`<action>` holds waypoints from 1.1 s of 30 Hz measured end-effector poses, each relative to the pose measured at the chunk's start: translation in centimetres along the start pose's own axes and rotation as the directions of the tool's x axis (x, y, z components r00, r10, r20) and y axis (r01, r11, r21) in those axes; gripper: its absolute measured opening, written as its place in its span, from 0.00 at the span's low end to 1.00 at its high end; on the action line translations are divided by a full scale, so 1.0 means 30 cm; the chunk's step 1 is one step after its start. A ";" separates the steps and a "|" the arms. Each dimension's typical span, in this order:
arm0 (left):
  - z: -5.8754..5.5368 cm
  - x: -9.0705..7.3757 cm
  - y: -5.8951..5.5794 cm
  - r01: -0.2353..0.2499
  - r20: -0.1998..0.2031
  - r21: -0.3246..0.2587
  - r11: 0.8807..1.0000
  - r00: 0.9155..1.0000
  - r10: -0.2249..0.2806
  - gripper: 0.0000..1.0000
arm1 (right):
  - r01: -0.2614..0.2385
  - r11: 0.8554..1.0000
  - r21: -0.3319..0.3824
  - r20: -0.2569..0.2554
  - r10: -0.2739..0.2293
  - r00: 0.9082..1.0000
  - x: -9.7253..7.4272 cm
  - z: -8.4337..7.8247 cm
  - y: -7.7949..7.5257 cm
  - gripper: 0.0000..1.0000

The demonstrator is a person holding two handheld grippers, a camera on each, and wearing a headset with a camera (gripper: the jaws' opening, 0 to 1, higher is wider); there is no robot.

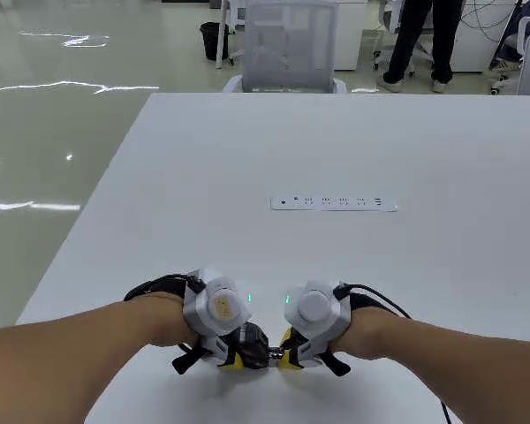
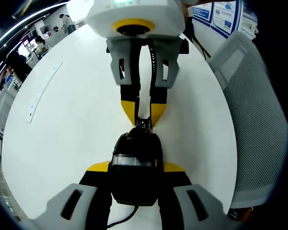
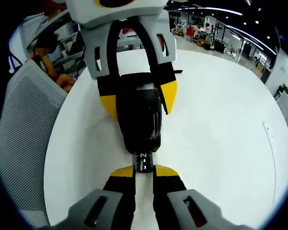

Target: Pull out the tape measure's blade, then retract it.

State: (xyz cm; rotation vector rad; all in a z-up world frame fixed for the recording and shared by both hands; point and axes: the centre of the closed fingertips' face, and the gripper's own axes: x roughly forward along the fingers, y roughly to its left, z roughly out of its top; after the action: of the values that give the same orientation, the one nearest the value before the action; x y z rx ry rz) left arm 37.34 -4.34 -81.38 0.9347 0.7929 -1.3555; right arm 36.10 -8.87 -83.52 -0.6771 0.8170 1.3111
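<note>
The black tape measure (image 1: pixel 254 340) lies near the front edge of the white table (image 1: pixel 336 150), between the two grippers, which face each other. My left gripper (image 1: pixel 232 358) is shut on its case (image 2: pixel 134 165), with a yellow fingertip (image 2: pixel 100 166) on each side. My right gripper (image 1: pixel 290 356) is shut on the end of the blade (image 3: pixel 142 162). Only a short length of blade shows, with a "2" printed on it. The case (image 3: pixel 140 115) sits just beyond the right gripper (image 3: pixel 143 171). In the left gripper view the right gripper (image 2: pixel 143 111) comes in from the top.
A white power strip (image 1: pixel 333 203) lies flat mid-table. A grey mesh chair (image 1: pixel 287 44) stands at the far table edge, and a person (image 1: pixel 424 40) stands behind it. The table's left edge (image 1: pixel 88 203) drops to a shiny floor. A cable (image 1: pixel 389 305) trails from the right gripper.
</note>
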 end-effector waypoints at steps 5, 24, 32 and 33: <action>0.001 0.002 0.000 0.002 -0.003 -0.007 1.000 1.000 -0.002 0.32 | 0.000 1.000 -0.002 -0.004 0.000 1.000 -0.006 -0.010 -0.003 0.12; 0.005 0.006 0.003 0.002 0.004 -0.011 1.000 1.000 -0.002 0.33 | -0.006 0.999 0.040 -0.027 0.007 1.000 -0.038 -0.069 -0.008 0.12; 0.005 0.006 0.002 0.000 0.004 -0.016 1.000 1.000 0.000 0.33 | -0.003 0.999 0.038 -0.034 0.004 0.999 -0.054 -0.085 -0.011 0.12; 0.005 0.006 0.002 0.000 0.004 -0.017 1.000 1.000 0.000 0.33 | -0.003 0.999 0.038 -0.035 0.004 0.999 -0.054 -0.087 -0.012 0.12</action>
State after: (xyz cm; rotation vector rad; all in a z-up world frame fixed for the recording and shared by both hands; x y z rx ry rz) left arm 37.40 -4.55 -81.45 0.9185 0.8002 -1.3489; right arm 36.01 -11.96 -83.65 -0.6706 0.8692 1.2872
